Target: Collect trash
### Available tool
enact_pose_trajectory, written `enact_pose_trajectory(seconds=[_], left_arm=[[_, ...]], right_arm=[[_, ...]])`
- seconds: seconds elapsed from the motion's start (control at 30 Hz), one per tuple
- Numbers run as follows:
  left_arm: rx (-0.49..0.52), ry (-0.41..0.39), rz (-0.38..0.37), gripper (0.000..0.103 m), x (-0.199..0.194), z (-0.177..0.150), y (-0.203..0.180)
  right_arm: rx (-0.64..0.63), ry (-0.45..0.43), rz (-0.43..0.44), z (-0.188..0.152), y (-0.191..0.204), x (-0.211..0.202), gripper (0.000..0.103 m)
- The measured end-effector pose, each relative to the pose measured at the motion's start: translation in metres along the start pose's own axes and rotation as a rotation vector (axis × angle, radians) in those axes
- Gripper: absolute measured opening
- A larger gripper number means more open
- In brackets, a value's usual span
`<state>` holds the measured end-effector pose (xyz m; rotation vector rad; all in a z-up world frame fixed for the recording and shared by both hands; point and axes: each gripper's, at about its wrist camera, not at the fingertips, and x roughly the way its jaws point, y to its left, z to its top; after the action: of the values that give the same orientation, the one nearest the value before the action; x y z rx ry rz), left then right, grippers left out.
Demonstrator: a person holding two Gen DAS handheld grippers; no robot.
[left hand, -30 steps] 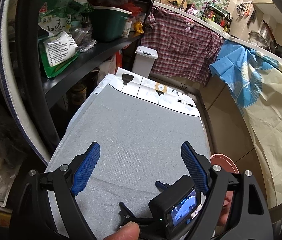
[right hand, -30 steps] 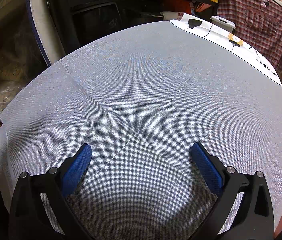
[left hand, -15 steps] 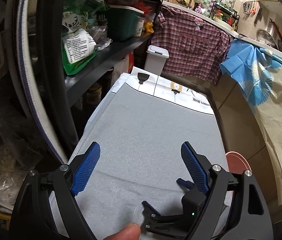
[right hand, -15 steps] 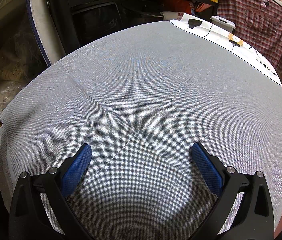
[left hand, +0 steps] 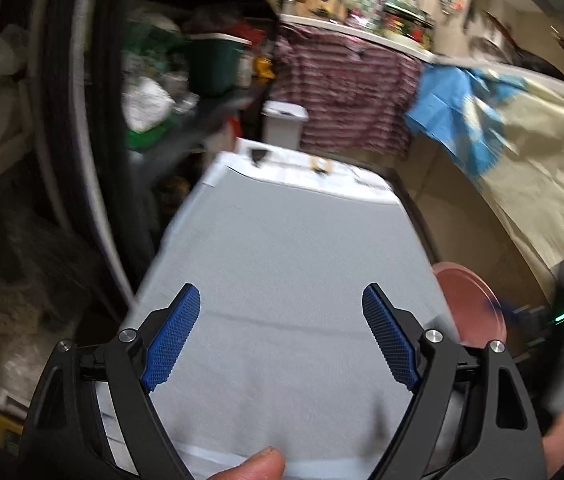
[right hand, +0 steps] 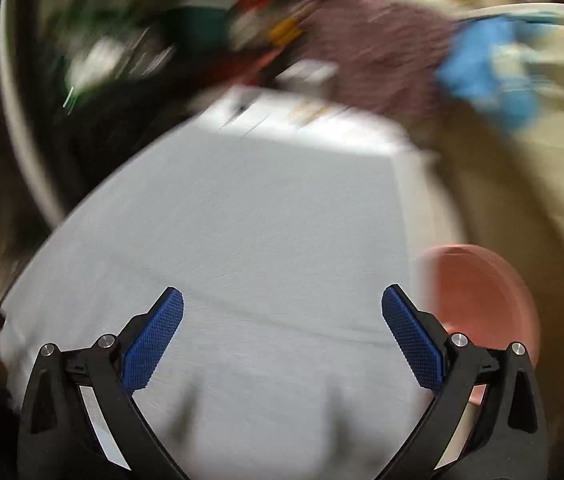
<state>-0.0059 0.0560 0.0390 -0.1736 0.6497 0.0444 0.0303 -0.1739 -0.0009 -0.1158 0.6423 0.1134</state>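
Grey woven cloth [left hand: 294, 272] spread flat across the middle of the left wrist view, one faint crease running across it just ahead of the fingertips. Left hand-held gripper [left hand: 282, 300] at the bottom of the frame, blue ribbed pads [left hand: 171, 340] set wide apart, nothing between them. Thumb tip [left hand: 249, 466] at the bottom edge. White printed sheet [left hand: 322, 176] showing past the cloth's far end. White bin [left hand: 284, 126] with a closed lid above that, top centre, just in front of a hanging plaid shirt [left hand: 346, 92]. Blue fabric [left hand: 458, 120] draped at upper right. Pink round dish [left hand: 470, 304] at right, tucked against the cloth's edge. Green tub [left hand: 213, 60] on a shelf at upper left. Trash itself not to be told apart among the blur.

Right wrist view heavily smeared. Right hand-held gripper [right hand: 282, 304] at bottom, likewise spread wide and empty, over the same cloth [right hand: 261, 220]. Pink round dish [right hand: 482, 300] just right of the right-side pad. White bin [right hand: 310, 72] only a pale smudge near top centre, plaid shirt [right hand: 378, 52] and blue fabric [right hand: 482, 72] blurred to its right.
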Motion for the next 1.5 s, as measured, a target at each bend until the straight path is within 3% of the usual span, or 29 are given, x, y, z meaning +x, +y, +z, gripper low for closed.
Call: enact_pose_trajectory(seconds=[0.13,0.23,0.33,0.47,1.37,1.5], left_arm=[[0.106,0.028,-0.092,0.081,0.009,-0.03,-0.056],[0.158,0.039,-0.152,0.081,0.019,-0.047,-0.09],[0.163,0.032,-0.198,0.081,0.024,-0.059,-0.107],[0.207,0.034,-0.187,0.081,0.03,-0.064,-0.128],[0.222,0.044,-0.186,0.081,0.03,-0.067,-0.14],[0.222,0.027,-0.225,0.081,0.027,-0.069,-0.138]], right_arm=[[0.12,-0.08,-0.214,-0.025,-0.049,-0.046,0.098],[0.137,-0.051,-0.27,-0.043,-0.074,-0.049,0.098],[0.172,0.001,-0.255,-0.051,-0.092,-0.046,0.098],[0.187,0.012,-0.264,-0.058,-0.1,-0.047,0.098],[0.239,0.032,-0.281,-0.063,-0.109,-0.039,0.098],[0.236,0.033,-0.281,-0.063,-0.109,-0.039,0.098]])
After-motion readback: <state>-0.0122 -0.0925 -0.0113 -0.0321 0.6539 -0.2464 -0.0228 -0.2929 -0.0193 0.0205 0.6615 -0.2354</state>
